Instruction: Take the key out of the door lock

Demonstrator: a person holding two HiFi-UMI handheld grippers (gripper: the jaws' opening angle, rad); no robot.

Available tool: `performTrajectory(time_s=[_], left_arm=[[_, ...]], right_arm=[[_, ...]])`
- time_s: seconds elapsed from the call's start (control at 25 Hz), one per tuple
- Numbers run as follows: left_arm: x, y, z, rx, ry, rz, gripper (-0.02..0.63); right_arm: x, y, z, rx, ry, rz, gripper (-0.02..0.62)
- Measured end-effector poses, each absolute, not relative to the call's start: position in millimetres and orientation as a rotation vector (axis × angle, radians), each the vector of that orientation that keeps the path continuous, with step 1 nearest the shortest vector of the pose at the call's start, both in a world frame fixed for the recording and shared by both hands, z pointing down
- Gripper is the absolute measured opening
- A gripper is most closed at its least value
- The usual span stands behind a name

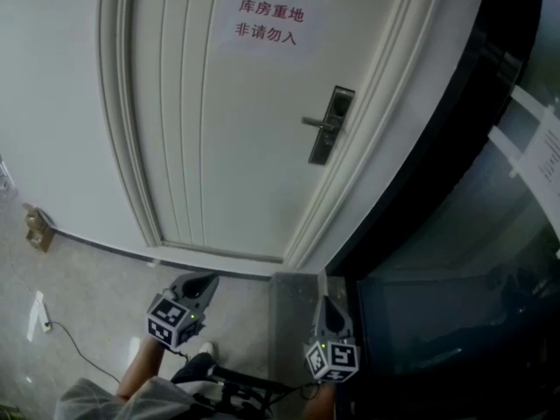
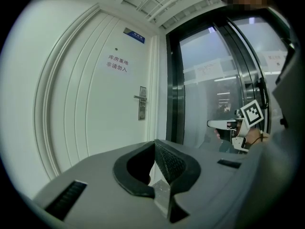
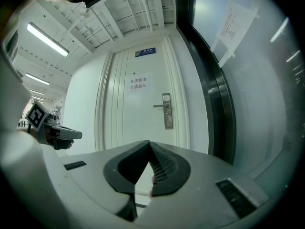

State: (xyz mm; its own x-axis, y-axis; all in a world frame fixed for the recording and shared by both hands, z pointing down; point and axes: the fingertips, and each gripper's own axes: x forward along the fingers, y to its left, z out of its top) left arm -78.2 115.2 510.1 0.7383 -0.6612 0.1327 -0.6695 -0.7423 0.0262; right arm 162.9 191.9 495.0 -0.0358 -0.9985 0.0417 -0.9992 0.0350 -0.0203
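The white door [image 1: 219, 129] carries a metal lock plate with a lever handle [image 1: 331, 125], which also shows in the left gripper view [image 2: 141, 102] and the right gripper view [image 3: 167, 110]. No key can be made out at this distance. Both grippers are held low, well short of the door and pointing toward it. My left gripper [image 1: 203, 283] [image 2: 154, 143] is shut with nothing in it. My right gripper [image 1: 325, 308] [image 3: 149, 143] is also shut and empty. Each gripper is seen from the other's camera, at the sides.
A paper sign with red characters [image 1: 269, 21] is stuck on the door. A black-framed glass wall [image 1: 455, 234] with paper notices runs along the right. On the floor at the left are a small brown box [image 1: 37, 230] and a white cable plug [image 1: 37, 313].
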Motion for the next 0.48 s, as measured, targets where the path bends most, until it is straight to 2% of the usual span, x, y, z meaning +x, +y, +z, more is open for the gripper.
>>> performTrajectory(time_s=[0.48], left_arm=[[-57, 29, 494, 2.907, -1.095, 0.162, 0.005]], right_arm=[[185, 113, 485, 2.212, -2.234, 0.046, 0.012]])
